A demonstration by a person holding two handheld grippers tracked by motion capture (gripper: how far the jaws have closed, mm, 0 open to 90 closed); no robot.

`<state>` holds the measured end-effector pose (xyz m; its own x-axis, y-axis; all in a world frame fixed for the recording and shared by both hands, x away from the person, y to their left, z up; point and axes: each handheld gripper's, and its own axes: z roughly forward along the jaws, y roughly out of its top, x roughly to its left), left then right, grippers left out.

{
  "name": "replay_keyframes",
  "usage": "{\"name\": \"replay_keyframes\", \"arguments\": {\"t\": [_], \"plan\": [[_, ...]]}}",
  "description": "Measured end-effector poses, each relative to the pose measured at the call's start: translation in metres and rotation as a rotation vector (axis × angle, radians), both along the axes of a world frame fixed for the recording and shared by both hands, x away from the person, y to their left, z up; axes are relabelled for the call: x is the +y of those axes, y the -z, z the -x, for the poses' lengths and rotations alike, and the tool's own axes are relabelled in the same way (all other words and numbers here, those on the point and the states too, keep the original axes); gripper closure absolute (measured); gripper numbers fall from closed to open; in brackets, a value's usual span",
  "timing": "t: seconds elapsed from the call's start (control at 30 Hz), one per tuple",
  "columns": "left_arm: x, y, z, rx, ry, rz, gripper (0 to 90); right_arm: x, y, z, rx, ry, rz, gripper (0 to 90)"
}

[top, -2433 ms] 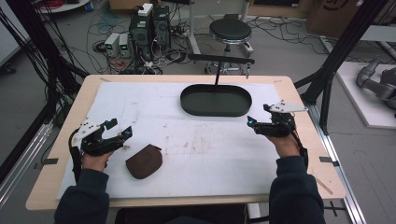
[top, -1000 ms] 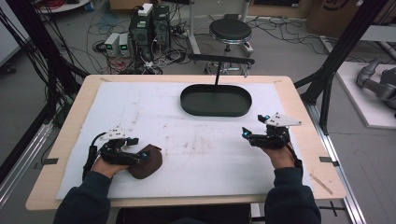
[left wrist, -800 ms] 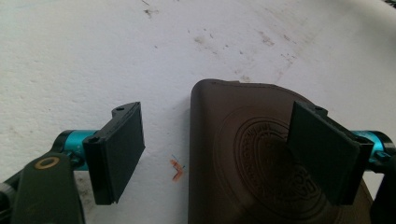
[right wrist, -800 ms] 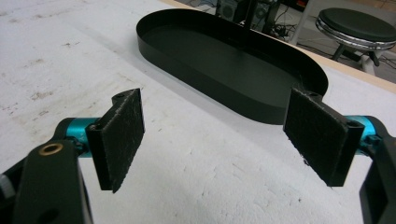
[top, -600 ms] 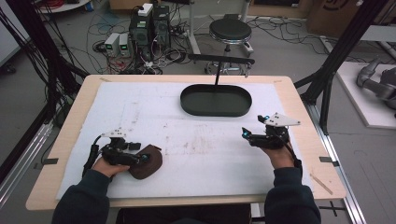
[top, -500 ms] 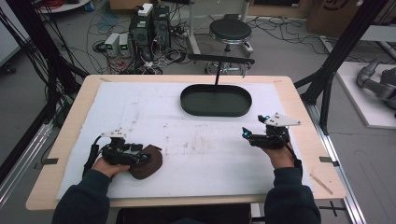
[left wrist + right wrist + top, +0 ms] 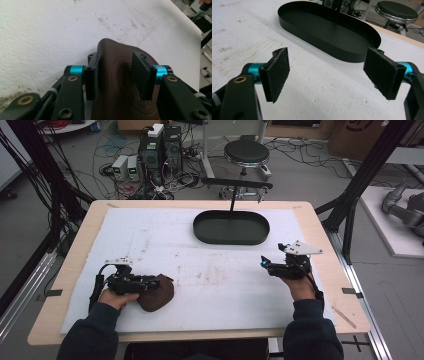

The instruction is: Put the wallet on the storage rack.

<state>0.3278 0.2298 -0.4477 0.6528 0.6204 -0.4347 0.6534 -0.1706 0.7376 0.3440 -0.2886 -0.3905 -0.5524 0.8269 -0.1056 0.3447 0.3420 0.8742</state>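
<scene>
**Left jaws closing around the brown leather piece**

The flat, rounded piece of dark brown leather [image 7: 156, 292] lies on the white foam mat [image 7: 210, 270], near the mat's front edge and left of its middle. Your left gripper [image 7: 150, 282] lies low over the near-left side of the leather. In the left gripper view the leather [image 7: 120, 82] runs up between the two black jaws, with a faint round stamp on its surface. The jaws have just been closing on it. The left pad [image 7: 91, 77] sits at the leather's edge; the right pad [image 7: 141, 75] stands over the leather's top face. You cannot tell from these pictures whether the pads already press on it.

Your right gripper [image 7: 265, 265] hovers well to the right of the leather, above the right part of the mat, with its jaws spread wide. In the right gripper view [image 7: 329, 75] the two felt-faced pads stand far apart over bare mat.

The shallow black oval metal tray [image 7: 231, 236] sits beyond the leather, toward the far edge of the mat and right of the leather. The mat rests on a pale wooden table [image 7: 325, 240].
</scene>
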Motion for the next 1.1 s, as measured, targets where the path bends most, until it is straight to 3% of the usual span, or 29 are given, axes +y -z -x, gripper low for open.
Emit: {"name": "replay_keyframes", "arguments": {"t": [0.27,0.5,0.6,0.63,0.67,0.7,0.73,0.77,0.87,1.1], "plan": [[0.004,-0.009,0.001,-0.086,-0.063,0.005,71.5,0.000,0.001,0.001,0.005,0.000,0.009,21.4],[0.009,-0.017,0.000,-0.154,-0.144,-0.009,74.9,0.001,0.003,0.000,0.009,0.000,0.009,21.4],[0.009,-0.025,0.000,-0.217,-0.188,-0.019,75.8,0.002,0.003,0.001,0.014,-0.002,0.015,21.4],[0.009,-0.025,0.000,-0.217,-0.188,-0.019,75.8,0.002,0.004,0.001,0.015,-0.003,0.015,21.4],[0.009,-0.029,0.000,-0.245,-0.206,-0.031,75.9,0.001,0.003,0.001,0.012,-0.004,0.017,21.4],[0.006,-0.035,0.001,-0.302,-0.231,-0.081,75.9,0.001,0.003,0.002,0.013,0.000,0.014,21.4],[0.006,-0.035,0.001,-0.302,-0.231,-0.081,76.0,0.001,0.003,0.002,0.013,0.000,0.014,21.4],[0.003,-0.041,0.002,-0.354,-0.261,-0.122,76.2,0.000,0.003,0.002,0.010,0.006,0.009,21.5],[-0.003,-0.046,0.002,-0.418,-0.291,-0.187,76.5,-0.001,0.003,0.003,0.011,0.010,0.004,21.5],[-0.022,-0.048,-0.002,-0.461,-0.255,-0.234,76.9,-0.002,0.003,0.003,0.009,0.011,0.005,21.4]]}}
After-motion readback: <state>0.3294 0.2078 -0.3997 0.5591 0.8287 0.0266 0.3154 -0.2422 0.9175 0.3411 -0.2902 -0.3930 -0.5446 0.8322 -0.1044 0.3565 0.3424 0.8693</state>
